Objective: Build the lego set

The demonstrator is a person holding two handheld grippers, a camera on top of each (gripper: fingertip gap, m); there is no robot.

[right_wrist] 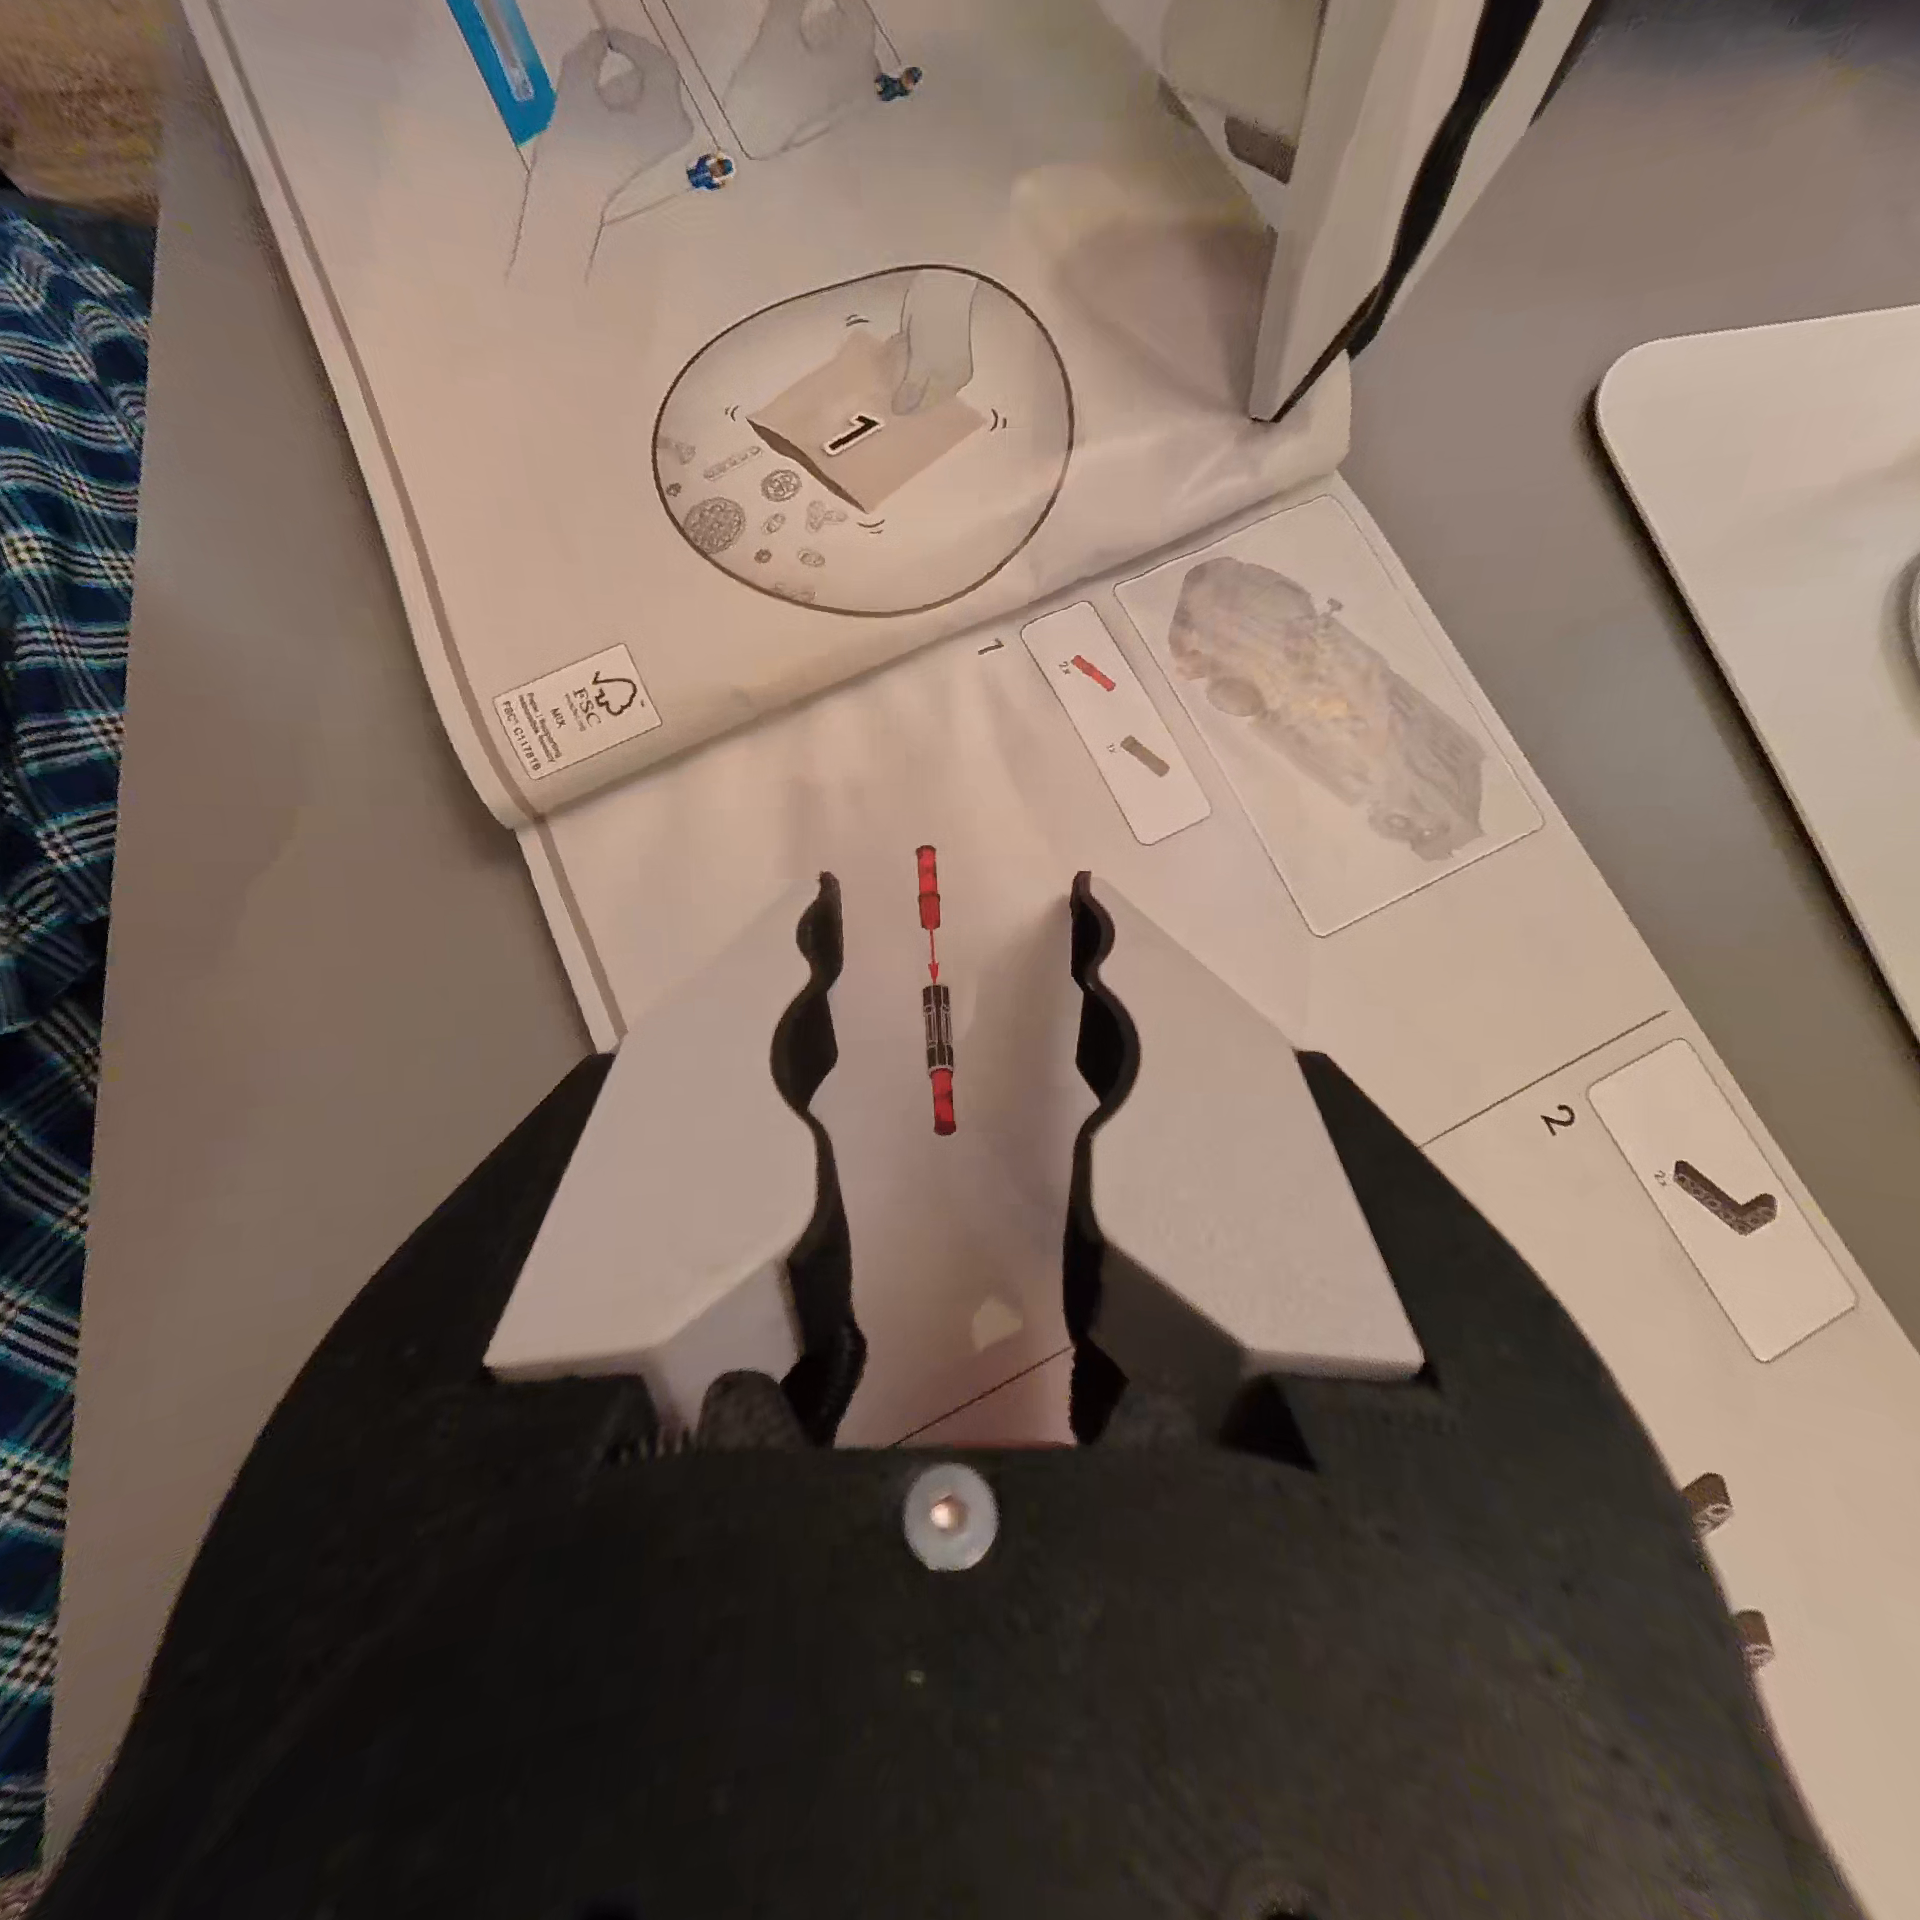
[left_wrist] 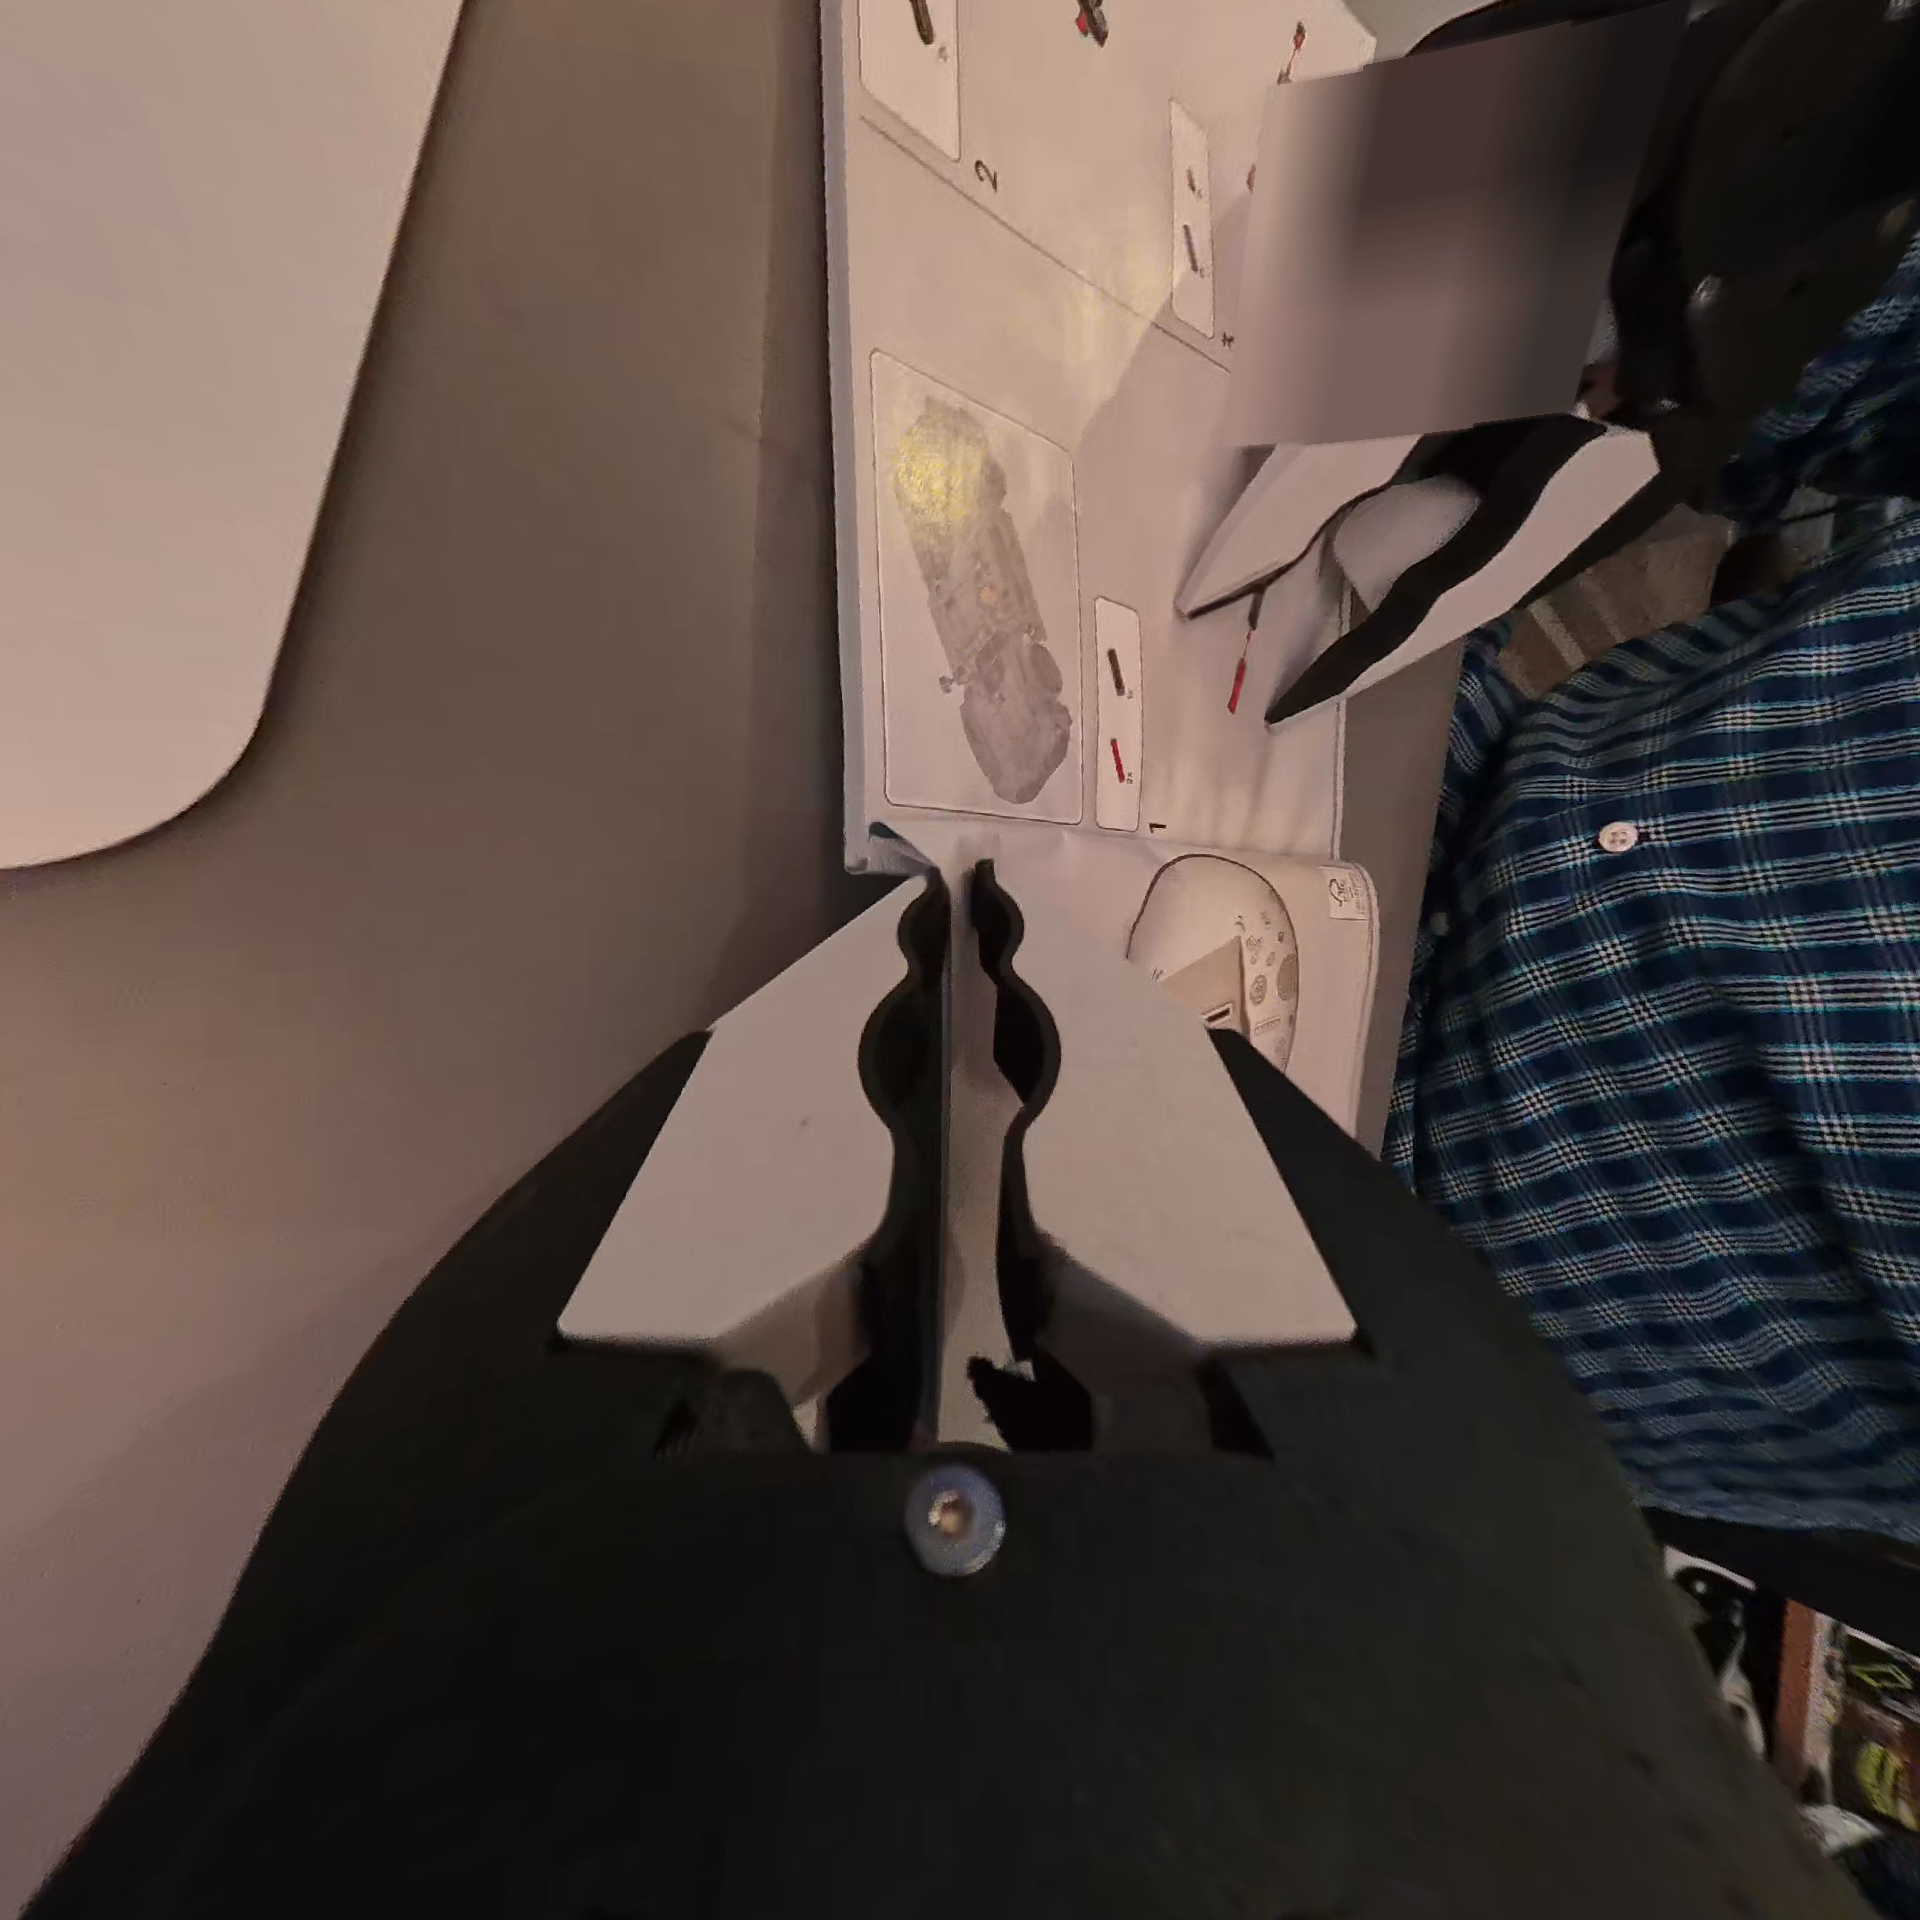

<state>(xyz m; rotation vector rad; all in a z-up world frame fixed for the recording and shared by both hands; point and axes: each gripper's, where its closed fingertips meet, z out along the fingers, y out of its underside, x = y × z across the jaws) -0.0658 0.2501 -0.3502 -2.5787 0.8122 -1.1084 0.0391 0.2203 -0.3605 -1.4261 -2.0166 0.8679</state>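
Grey surface [right_wrist: 343, 1039], dim warm light, with the lego instruction booklet [right_wrist: 831, 644] lying open across it. Going left to right: the left hand-held gripper [left_wrist: 961, 883] is pinched on a page edge at the booklet's fold, around 12 o'clock in its own view. The right hand-held gripper [right_wrist: 951, 883] hovers spread over the step-one page, holding nothing. Paper's light, floppy and easy to crease, so I'd grab near the spine. A couple of small dark lego pieces [right_wrist: 1709, 1501] sit at 4 o'clock.

I see the instruction booklet [right_wrist: 831, 644] open flat on grey table, spine running 9-to-3 in right wrist view; one page stands up at 1 o'clock.
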